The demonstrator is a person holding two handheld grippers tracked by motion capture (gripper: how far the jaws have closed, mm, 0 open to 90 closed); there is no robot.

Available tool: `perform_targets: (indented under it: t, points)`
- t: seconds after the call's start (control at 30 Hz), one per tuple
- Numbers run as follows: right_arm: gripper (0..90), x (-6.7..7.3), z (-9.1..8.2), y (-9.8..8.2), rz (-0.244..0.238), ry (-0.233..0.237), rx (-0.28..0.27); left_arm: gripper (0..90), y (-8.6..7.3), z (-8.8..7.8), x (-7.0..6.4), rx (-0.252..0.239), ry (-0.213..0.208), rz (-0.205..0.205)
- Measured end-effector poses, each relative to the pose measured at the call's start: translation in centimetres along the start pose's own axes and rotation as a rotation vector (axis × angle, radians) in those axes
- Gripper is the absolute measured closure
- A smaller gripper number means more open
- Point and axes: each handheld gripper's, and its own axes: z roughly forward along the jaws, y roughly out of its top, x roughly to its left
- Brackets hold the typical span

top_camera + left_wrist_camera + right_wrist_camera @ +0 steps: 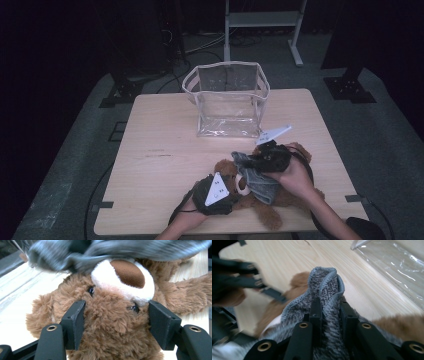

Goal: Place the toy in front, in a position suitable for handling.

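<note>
Table [160,150]: clear bag [227,100] (empty) upright beyond teddy bear [272,197], apart.

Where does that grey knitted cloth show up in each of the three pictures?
High view: grey cloth lies right of centre, low, draped over the teddy bear.
Left gripper view: blurred along the top edge, above the bear's snout.
Right gripper view: centre, pinched between the black jaws.
Shared landmark: the brown bear.

Bare table [160,150] is left open from nine to eleven o'clock of the teddy bear [260,200], where a gripper could be passed freely. At twelve o'clock the way is blocked by the clear bag [227,100], standing upright mid-table.
</note>
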Motion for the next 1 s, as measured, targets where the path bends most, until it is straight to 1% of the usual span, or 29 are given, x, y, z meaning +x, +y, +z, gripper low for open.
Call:
perform_targets:
  t: [0.07, 0.13, 0.17, 0.2, 0.23, 0.27, 0.3, 0.33, 0.4, 0.43, 0.47, 0.53, 0.57, 0.63, 0.67, 0.7, 0.73, 0.83, 0.87, 0.93, 0.97, 1.0]
  points:
    - [74.7, 0.6, -1.1, -0.7, 0.0, 0.003, -0.021, 34.7, 0.1, 0.0, 0.3, 0.001, 0.0, -0.01]
    - [74.7, 1.4, -2.1, -1.6, 0.011, 0.009, -0.039, 34.5, 0.2, 0.1, 0.5, -0.005, 0.004, -0.036]
    - [74.7, 1.6, -2.4, -1.9, 0.011, 0.007, -0.04, 34.4, 0.2, 0.2, 0.7, -0.009, 0.004, -0.049]
    - [74.7, 1.9, -2.5, -2.4, 0.011, 0.004, -0.04, 34.0, 0.3, 0.2, 0.9, -0.009, 0.006, -0.054]
    - [74.6, 2.0, -2.5, -2.7, 0.012, 0.001, -0.037, 33.6, 0.4, 0.3, 1.1, -0.01, 0.006, -0.066]
    - [74.6, 2.1, -2.3, -3.0, 0.002, -0.012, -0.031, 33.1, 0.5, 0.3, 1.2, -0.011, 0.007, -0.071]
    - [74.6, 2.0, -2.2, -3.1, 0.004, -0.016, -0.028, 32.6, 0.6, 0.3, 1.4, -0.017, 0.007, -0.08]
    - [74.6, 1.7, -1.9, -3.3, 0.022, -0.01, -0.038, 31.6, 0.6, 0.3, 1.5, -0.016, 0.007, -0.079]
    - [74.7, 1.1, -1.5, -3.3, 0.038, -0.009, -0.048, 29.7, 0.7, 0.1, 1.9, -0.031, 0.005, -0.083]
    - [74.7, 0.8, -1.3, -3.2, 0.033, -0.02, -0.05, 29.7, 0.8, -0.2, 2.1, -0.039, 0.002, -0.083]
    - [74.7, 0.4, -1.0, -3.1, 0.032, -0.042, -0.049, 29.4, 0.8, -0.3, 2.3, -0.044, -0.003, -0.082]
    - [74.8, -0.4, -0.6, -3.0, 0.032, -0.059, -0.055, 29.2, 0.9, -0.5, 2.8, -0.044, -0.008, -0.078]
    - [74.8, -0.7, -0.4, -2.9, 0.033, -0.067, -0.056, 29.9, 0.8, -0.5, 2.9, -0.042, -0.006, -0.085]
    - [74.7, -1.2, -0.2, -2.6, 0.041, -0.056, -0.057, 34.8, 0.6, -0.2, 3.3, -0.023, -0.009, -0.08]
    - [74.7, -1.2, -0.2, -2.6, 0.026, -0.055, -0.062, 36.5, 0.5, -0.1, 3.4, -0.019, -0.013, -0.083]
    - [74.9, -1.1, -0.3, -2.5, 0.024, -0.055, -0.065, 37.5, 0.4, 0.1, 3.5, -0.018, -0.022, -0.096]
    - [75.1, -0.9, -0.6, -2.4, 0.023, -0.043, -0.08, 38.7, 0.3, 0.2, 3.5, -0.017, -0.023, -0.096]
    - [75.2, 0.3, -1.4, -2.2, -0.012, -0.019, -0.097, 39.8, 0.5, 0.4, 3.7, -0.015, -0.022, -0.101]
    - [75.1, 0.9, -1.6, -2.2, -0.03, -0.001, -0.092, 39.9, 0.5, 0.4, 3.8, -0.01, -0.023, -0.106]
    - [74.6, 1.8, -1.5, -2.3, -0.069, 0.021, -0.076, 40.1, 0.6, 0.5, 4.1, -0.012, -0.028, -0.123]
    - [74.6, 2.2, -1.3, -2.5, -0.094, 0.017, -0.062, 40.2, 0.6, 0.6, 4.2, -0.013, -0.027, -0.131]
    - [74.5, 2.5, -1.0, -2.7, -0.116, -0.005, -0.044, 40.2, 0.6, 0.7, 4.3, -0.017, -0.026, -0.139]
